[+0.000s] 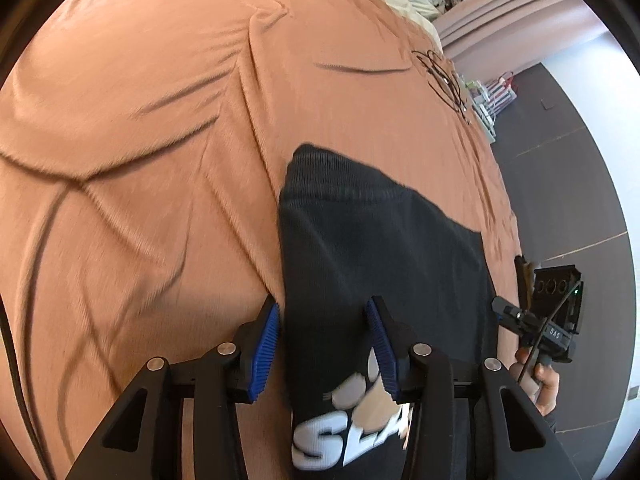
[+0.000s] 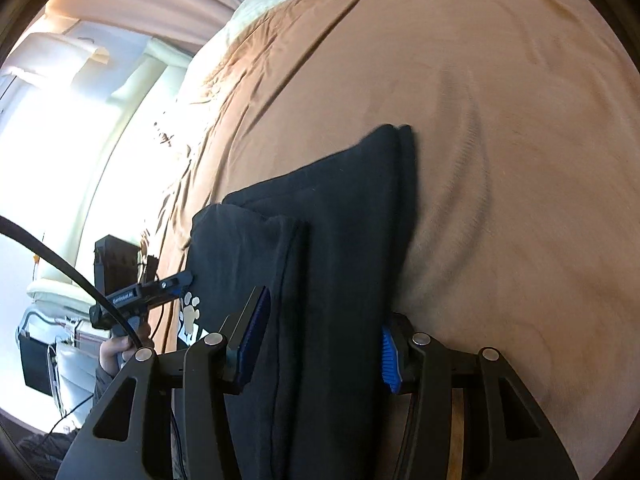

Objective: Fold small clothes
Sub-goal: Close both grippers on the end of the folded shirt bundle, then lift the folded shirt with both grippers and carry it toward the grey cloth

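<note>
While the black shirt (image 1: 380,240) lies folded on the brown bed (image 1: 140,140), the left gripper (image 1: 324,344) has its edge between its blue pads, not squeezing. The right gripper (image 2: 320,344) straddles the shirt's other side, jaws apart too.

— What's there?
— A small black knit garment (image 1: 360,240) with white lettering and a paw print, folded in layers.
— Where?
— Flat on the rust-orange bed cover (image 1: 140,120), near its edge.
</note>
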The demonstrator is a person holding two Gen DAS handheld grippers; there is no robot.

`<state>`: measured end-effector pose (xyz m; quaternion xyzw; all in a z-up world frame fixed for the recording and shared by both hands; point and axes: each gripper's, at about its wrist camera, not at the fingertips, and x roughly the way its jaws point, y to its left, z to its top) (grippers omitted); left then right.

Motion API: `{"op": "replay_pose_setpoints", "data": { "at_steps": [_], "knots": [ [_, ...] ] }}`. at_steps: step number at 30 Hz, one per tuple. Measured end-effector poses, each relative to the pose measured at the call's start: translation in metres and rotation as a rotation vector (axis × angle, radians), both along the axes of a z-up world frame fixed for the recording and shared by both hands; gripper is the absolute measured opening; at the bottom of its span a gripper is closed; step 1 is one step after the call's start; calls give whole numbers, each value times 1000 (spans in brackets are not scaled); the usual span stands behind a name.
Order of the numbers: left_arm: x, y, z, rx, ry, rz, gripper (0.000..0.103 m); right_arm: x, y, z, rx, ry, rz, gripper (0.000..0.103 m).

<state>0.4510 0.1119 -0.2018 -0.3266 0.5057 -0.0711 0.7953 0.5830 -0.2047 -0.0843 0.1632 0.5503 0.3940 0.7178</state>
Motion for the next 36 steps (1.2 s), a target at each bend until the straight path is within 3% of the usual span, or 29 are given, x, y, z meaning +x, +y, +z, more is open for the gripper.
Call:
{"op": "replay_pose_setpoints", "data": {
  "at_steps": [2,6,9,12,16,26,36],
  "knots": [
    [7,1,-1,6,-7,3,42,6,7,-3,6,5,6,45],
    [20,3,-4,13,-15,17,36,18,17,-9,2,17,0,31],
    [28,5,-6,15,-11,32,24,19,22,-7,-30,3,-1,24],
    [28,5,-3,23,-2,44,17,12,31,4,-89,-44,2,15],
    [21,4,14,30,-37,36,10,-5,44,29,-124,-129,8,11],
    [-9,-7,83,8,-167,-16,6,-70,51,86,-144,-294,-12,10],
    [-60,-38,167,19,-327,-68,6,-164,12,151,-142,-462,-94,10]
  ]
}}
